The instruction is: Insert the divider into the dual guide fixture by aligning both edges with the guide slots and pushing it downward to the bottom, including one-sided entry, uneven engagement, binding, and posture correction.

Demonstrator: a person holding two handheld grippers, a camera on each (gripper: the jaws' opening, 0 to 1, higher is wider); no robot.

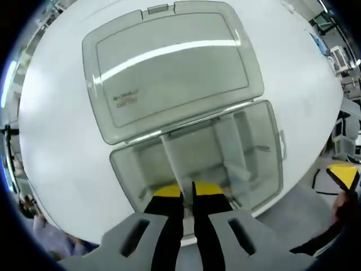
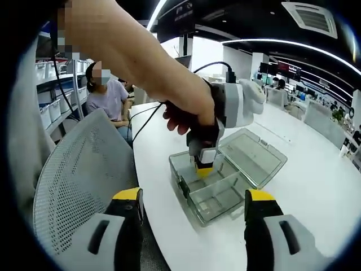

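While the left claw (image 1: 187, 192) reaches down into the clear plastic box (image 1: 265, 164), its two yellow-tipped jaws stand nearly together, only a thin gap between them, pinched on the top edge of the divider (image 1: 172, 164), a pale translucent strip that runs away from the tips across the box's tray. The divider stands upright inside the tray, touching the claw, with other fixed partitions (image 1: 228, 141) beside it farther along the tray. The box's lid (image 1: 169, 68) lies folded back flat on the white tabletop (image 1: 51, 141), beyond the tray from the claw; small raised lettering shows on the lid, too blurred to read.

In the right gripper view the same box (image 2: 225, 186) sits on the tabletop (image 2: 316, 192) with the left claw (image 2: 204, 168) pressed into it from above, held by a person's hand (image 2: 189, 113). The right claw (image 2: 192, 206) hangs well short of the box, its jaws spread wide with nothing between them. A mesh chair back (image 2: 79, 175) stands beside the tabletop, on the side away from the lid
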